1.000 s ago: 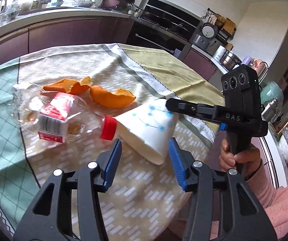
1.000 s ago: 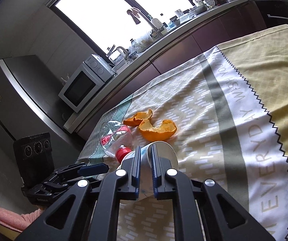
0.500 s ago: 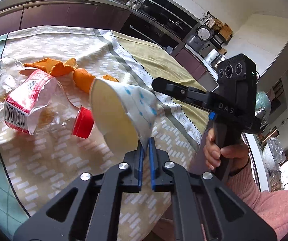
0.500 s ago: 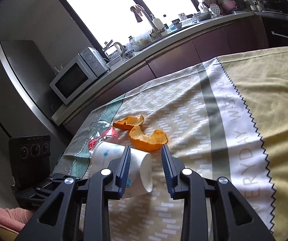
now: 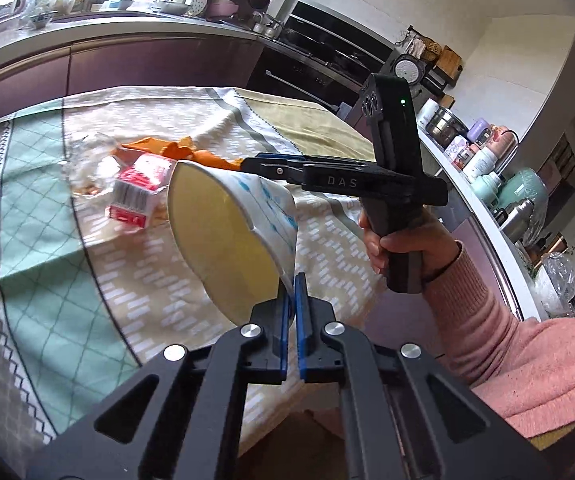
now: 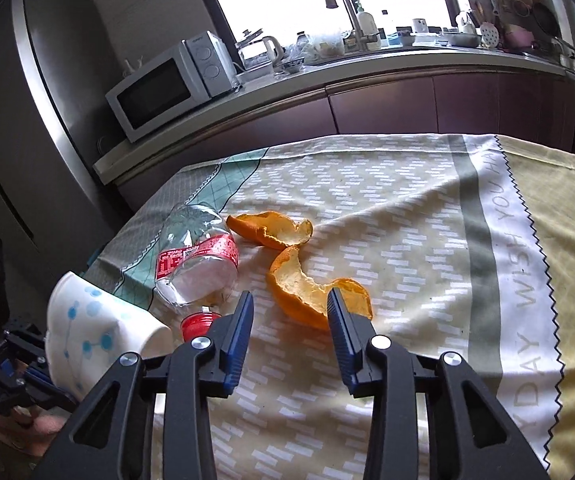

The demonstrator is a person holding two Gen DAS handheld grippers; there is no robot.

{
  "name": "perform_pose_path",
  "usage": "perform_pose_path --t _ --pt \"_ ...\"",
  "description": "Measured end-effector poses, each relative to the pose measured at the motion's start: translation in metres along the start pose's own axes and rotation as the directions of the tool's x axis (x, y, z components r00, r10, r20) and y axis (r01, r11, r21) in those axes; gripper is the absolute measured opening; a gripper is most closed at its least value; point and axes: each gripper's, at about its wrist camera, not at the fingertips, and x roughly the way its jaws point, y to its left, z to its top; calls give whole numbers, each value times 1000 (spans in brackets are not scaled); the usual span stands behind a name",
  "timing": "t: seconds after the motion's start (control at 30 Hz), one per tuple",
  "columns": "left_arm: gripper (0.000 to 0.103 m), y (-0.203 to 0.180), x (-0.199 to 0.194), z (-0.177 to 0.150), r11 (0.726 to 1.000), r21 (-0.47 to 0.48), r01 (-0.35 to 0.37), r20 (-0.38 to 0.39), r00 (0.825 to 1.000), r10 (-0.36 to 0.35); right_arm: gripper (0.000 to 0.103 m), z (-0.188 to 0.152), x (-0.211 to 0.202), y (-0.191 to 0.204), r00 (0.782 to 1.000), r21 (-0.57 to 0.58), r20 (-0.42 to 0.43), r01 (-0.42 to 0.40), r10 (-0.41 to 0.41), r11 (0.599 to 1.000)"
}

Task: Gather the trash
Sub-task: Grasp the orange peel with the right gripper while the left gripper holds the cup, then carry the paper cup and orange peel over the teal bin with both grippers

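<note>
Left wrist view: left claw (image 5: 292,294) pinches the blue-dotted white paper cup's (image 5: 247,216) rim; right claw (image 6: 290,314) opening, empty.

You get strong daylight from the kitchen window (image 6: 327,4), which is blown out to plain white in the right wrist view. The refrigerator (image 6: 27,128) beside it sits in dim shade. Your tablecloth (image 6: 387,208) is evenly lit, with soft shadows under the orange peel (image 6: 311,292). In the left wrist view the crushed bottle (image 5: 127,184) and the cloth around it are smeared by motion blur, while the paper cup (image 5: 227,236) reads fairly sharp. Both fisheye views bend the countertop (image 5: 107,36) into a curve and darken at the corners.
</note>
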Motion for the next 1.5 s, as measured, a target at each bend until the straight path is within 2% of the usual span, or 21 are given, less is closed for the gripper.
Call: perform_pose_path --t 0.17,0.23,0.3,0.4,0.6,0.9,1.17,1.5 --pt "3 16 -36 -14 997 -30 -76 37 996 77 37 3 17 13 997 -89 -57 45 -50 995" --pt "3 24 -47 -18 994 -51 -99 53 993 102 34 2 24 17 994 -119 -78 69 -79 990" --pt "3 31 -59 -22 990 -76 -115 67 990 121 19 1 26 21 992 -135 -87 81 -93 988" --pt "3 39 -71 -24 985 -101 -139 81 986 148 7 0 26 24 992 -131 -84 83 -95 988" --pt "3 54 -87 -32 975 -136 -177 94 977 190 4 0 18 28 992 -110 -64 99 -107 989" --pt "3 69 -116 -43 959 -179 -221 128 961 246 4 5 -12 49 996 -91 27 86 -84 992" --pt "3 75 -141 -50 946 -200 -256 157 944 289 4 14 -34 93 994 -129 103 -19 32 992" --pt "3 75 -168 -56 927 -221 -302 187 920 344 4 17 -6 156 973 -196 65 -204 221 959"
